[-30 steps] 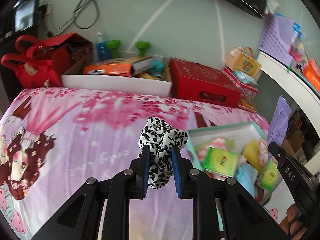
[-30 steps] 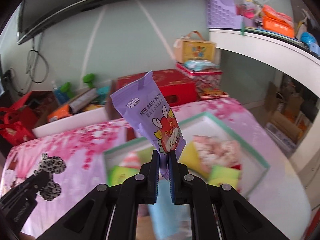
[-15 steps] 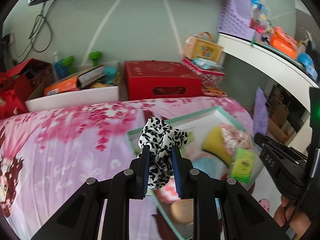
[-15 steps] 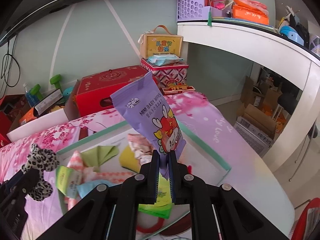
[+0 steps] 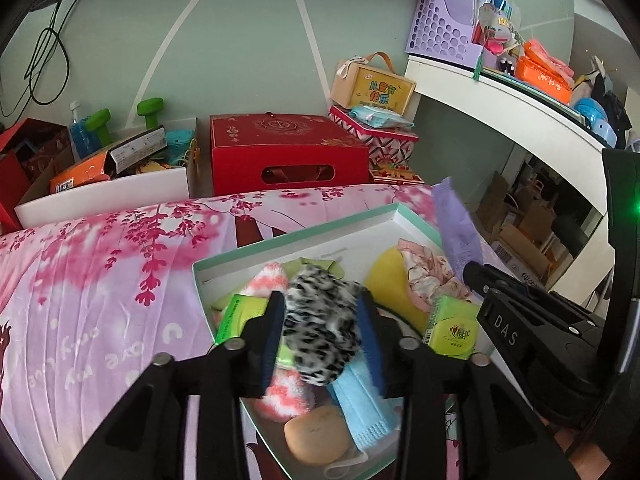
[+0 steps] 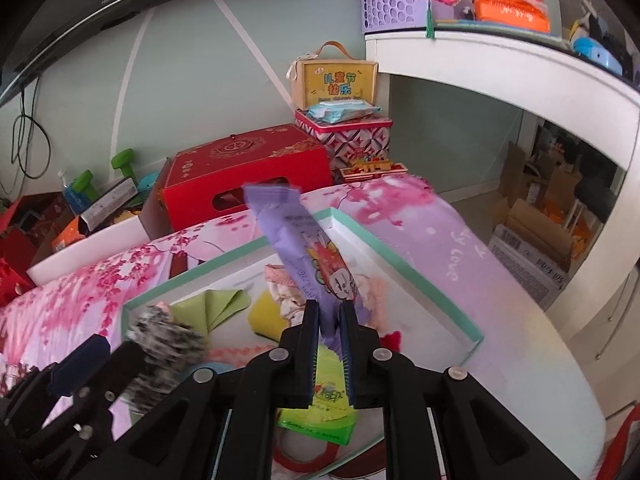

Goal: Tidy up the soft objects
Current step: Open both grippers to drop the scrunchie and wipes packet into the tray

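My left gripper (image 5: 320, 316) is over the white box with a teal rim (image 5: 296, 236); its jaws have spread and the black-and-white leopard scrunchie (image 5: 320, 320) sits loosely between them, blurred. My right gripper (image 6: 329, 324) has its jaws a little apart around the lower end of a purple baby-wipes packet (image 6: 296, 240), which tilts left over the same box (image 6: 412, 276). The box holds green tissue packs (image 5: 452, 328), a yellow sponge (image 5: 384, 280), a blue face mask (image 5: 360, 404), a pink-and-white fluffy sock (image 5: 284, 396) and a floral cloth (image 5: 424, 276).
The box lies on a pink cherry-blossom sheet (image 5: 100, 280). Behind it stand a red gift box (image 5: 280, 152), a white bin of clutter (image 5: 108, 188) and a patterned tin (image 5: 380, 132). A white curved shelf (image 6: 500, 60) is at the right.
Both grippers moved down and right over the box. The left jaws spread wider around the scrunchie. The right jaws opened slightly and the wipes packet tipped leftwards.
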